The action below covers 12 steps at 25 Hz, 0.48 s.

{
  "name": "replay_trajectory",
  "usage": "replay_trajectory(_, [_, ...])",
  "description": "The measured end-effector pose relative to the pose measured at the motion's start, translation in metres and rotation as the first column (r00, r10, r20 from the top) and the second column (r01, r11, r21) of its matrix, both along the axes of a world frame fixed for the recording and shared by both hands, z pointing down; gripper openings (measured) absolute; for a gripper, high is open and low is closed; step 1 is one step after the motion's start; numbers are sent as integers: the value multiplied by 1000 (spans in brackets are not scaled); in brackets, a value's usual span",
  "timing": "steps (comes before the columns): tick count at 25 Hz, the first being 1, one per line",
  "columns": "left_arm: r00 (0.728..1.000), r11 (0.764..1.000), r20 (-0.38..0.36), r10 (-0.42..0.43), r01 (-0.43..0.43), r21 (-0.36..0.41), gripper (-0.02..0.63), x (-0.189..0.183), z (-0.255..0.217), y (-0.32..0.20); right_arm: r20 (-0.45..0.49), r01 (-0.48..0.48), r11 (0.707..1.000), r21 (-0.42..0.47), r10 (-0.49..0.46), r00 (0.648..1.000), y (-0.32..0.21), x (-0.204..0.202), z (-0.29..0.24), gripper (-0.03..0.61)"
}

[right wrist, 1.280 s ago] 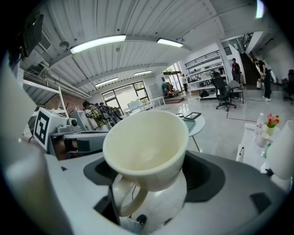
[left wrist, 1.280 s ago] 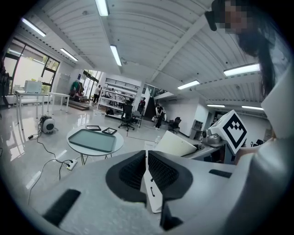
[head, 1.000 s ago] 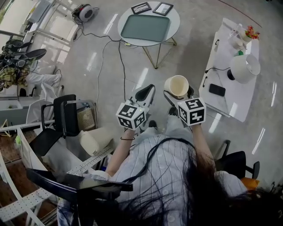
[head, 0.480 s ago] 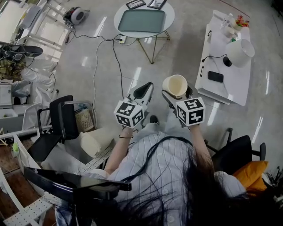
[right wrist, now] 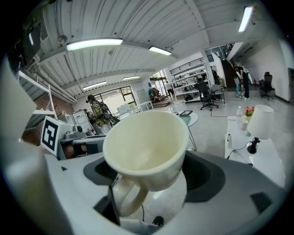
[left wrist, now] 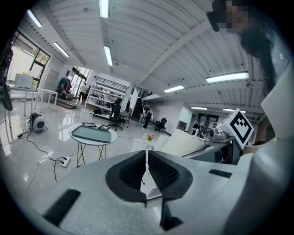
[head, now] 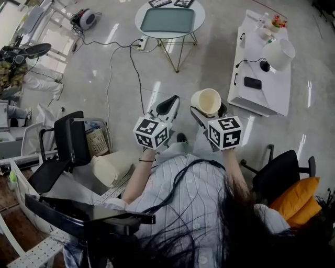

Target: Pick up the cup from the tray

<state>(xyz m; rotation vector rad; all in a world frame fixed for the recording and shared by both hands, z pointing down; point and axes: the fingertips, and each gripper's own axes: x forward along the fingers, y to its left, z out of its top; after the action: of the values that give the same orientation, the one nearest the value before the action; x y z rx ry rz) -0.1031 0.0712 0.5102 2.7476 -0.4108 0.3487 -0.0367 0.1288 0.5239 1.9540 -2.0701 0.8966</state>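
Pale glossy floor [head: 220, 57] spreads out below me, with a round bench [head: 201, 15] far ahead carrying the green tray [head: 167, 20] and two small framed pictures at its far edge. A long white bench [head: 259, 86] to my right bears a white lamp [head: 277, 52] and a dark phone [head: 252, 82]. The cup [head: 208, 101] is off the tray and well apart from it, up in the air in front of my chest. My right gripper [head: 208, 111] is clenched on it. In the right gripper view the cream cup [right wrist: 147, 147] sits between the jaws, mouth tipped toward the camera and handle hanging low. My left gripper [head: 166, 106] hovers just beside it, jaws pressed together with nothing between them [left wrist: 146, 172]. A black chair [head: 70, 138] stands at my left.
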Motion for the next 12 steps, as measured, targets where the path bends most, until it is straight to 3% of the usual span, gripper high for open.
replay_trajectory(12, [999,1000,-27,21,-21,2,14,-9,-1,0,-3,-10,1000,7,10,1000,4,-14,-5,403])
